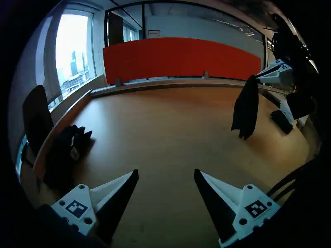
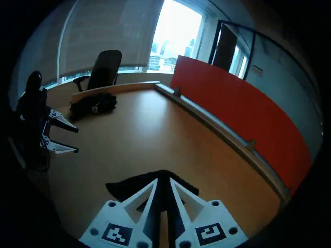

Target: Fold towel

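A dark towel (image 1: 246, 109) hangs in a limp bunch above the wooden table (image 1: 165, 124), pinched at its top by my right gripper (image 1: 258, 76) at the far right of the left gripper view. In the right gripper view the same towel (image 2: 128, 188) spreads out below the right gripper (image 2: 164, 180), whose fingers are closed on the cloth. My left gripper (image 1: 165, 175) stands open over bare table, nothing between its fingers, well apart from the towel. The right gripper view shows it at the far left (image 2: 76, 140), held by a dark-sleeved hand.
A dark bag (image 1: 68, 144) lies at the table's left edge, also seen as the bag (image 2: 93, 103) near an office chair (image 2: 103, 68). A red partition (image 1: 182, 58) runs along the table's far side. Another dark object (image 1: 281, 122) rests at the right edge.
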The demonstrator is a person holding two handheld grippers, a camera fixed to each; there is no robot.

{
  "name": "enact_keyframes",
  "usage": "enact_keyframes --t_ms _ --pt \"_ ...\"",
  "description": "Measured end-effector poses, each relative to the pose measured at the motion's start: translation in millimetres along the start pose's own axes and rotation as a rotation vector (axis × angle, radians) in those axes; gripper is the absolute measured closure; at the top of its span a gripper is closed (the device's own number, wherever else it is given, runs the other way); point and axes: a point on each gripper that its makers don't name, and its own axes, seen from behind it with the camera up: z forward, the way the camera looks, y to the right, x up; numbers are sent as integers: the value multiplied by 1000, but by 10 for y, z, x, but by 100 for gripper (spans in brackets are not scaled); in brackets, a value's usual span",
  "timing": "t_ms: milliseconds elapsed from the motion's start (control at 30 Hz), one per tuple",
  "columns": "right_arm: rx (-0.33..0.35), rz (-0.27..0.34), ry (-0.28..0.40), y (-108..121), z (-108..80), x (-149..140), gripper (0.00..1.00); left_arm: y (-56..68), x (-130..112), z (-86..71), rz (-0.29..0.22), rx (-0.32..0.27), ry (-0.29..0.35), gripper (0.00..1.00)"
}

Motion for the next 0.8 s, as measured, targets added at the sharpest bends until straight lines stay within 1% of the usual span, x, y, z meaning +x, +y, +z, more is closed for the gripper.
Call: enact_keyframes --t_ms 200,367,567,800 --pt "-34 5 -3 195 -89 -35 94 33 50 23 9 -13 5 0" --pt "-52 25 2 347 -177 -42 94 62 77 44 6 -23 6 0" --pt "-82 44 8 579 -327 -42 94 80 90 79 3 -28 4 0" --pt "-124 72 6 889 -534 -122 94 117 114 115 1 -32 2 0"
